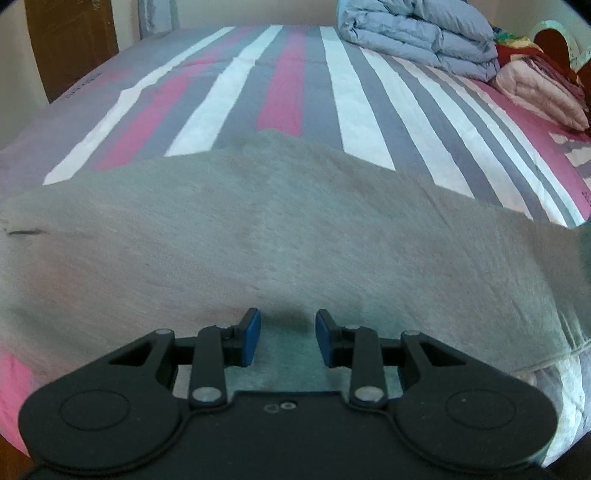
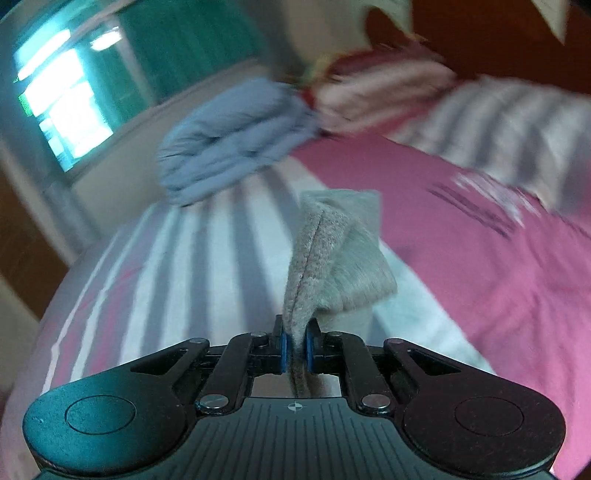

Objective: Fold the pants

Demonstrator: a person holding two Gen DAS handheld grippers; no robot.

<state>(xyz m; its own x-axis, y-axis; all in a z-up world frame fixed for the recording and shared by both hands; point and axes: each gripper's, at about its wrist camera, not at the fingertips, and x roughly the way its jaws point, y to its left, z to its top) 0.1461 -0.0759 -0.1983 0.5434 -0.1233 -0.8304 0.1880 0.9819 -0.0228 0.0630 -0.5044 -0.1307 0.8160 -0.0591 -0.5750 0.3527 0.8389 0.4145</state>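
Grey fleece pants spread on a striped bed, one edge pinched and raised by the right gripper.

The grey pants point(image 1: 280, 229) lie wide across the near part of the bed point(image 1: 288, 85), over its pink, white and grey striped cover. The left gripper point(image 1: 288, 338) hovers low over the pants, its jaws parted with only flat fabric showing in the gap and the blue pads point(image 1: 251, 338) pressing on nothing. The right gripper point(image 2: 295, 347) has its jaws clenched on a folded, seamed edge of the pants point(image 2: 332, 258), which stands up from the jaws clear of the bed. Beyond the pants, at the far side of the bed, sits a folded blue quilt point(image 1: 417, 33), with a pink folded blanket point(image 1: 539, 92) beside it.
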